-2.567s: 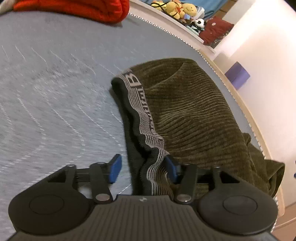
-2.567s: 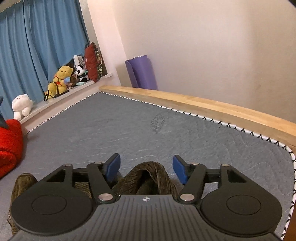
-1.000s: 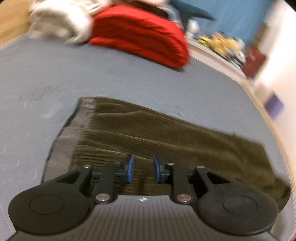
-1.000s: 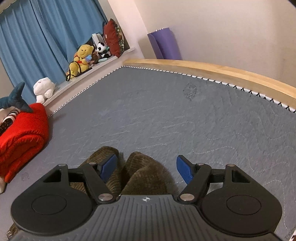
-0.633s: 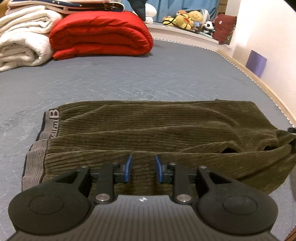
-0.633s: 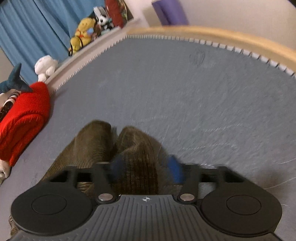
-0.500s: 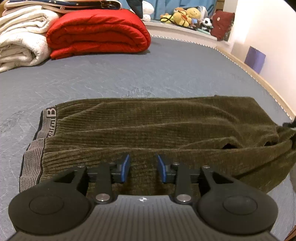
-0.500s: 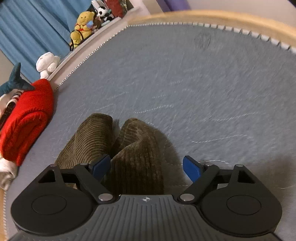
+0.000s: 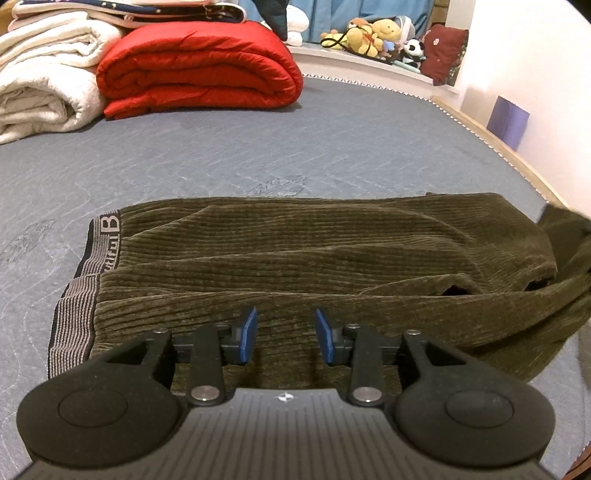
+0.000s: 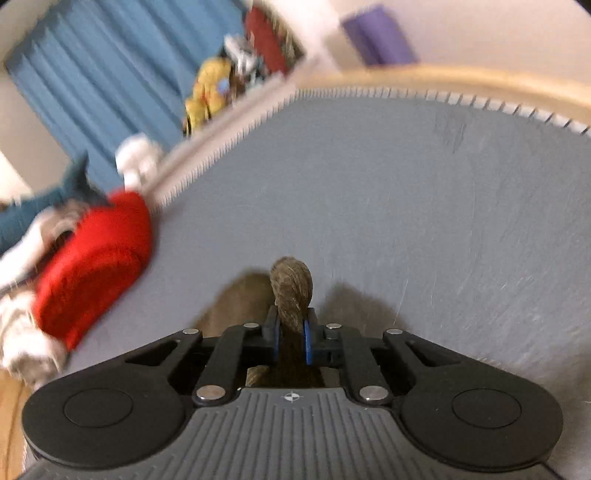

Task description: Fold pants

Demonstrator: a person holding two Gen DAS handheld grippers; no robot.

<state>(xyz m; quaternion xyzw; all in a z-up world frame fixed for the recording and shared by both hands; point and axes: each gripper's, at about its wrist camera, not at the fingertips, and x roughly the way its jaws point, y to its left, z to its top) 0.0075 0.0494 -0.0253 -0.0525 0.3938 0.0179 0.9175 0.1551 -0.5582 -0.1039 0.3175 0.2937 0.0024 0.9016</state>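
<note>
The pants (image 9: 314, 254) lie across the grey mattress (image 9: 258, 155), olive corduroy, waistband (image 9: 88, 266) to your left, leg ends bunched toward the right edge. Your left gripper (image 9: 284, 334) hovers low over the near edge of the fabric, jaws parted, nothing between the blue pads (image 9: 248, 334). Your right gripper (image 10: 290, 334) is clamped on a fold of the pants (image 10: 291, 291); a hump of cloth stands up past the pads. That view is motion-blurred. Behind the pants: a folded red quilt (image 9: 199, 70), white blankets (image 9: 44, 96) beside it, stuffed toys (image 9: 373, 35) on the ledge.
</note>
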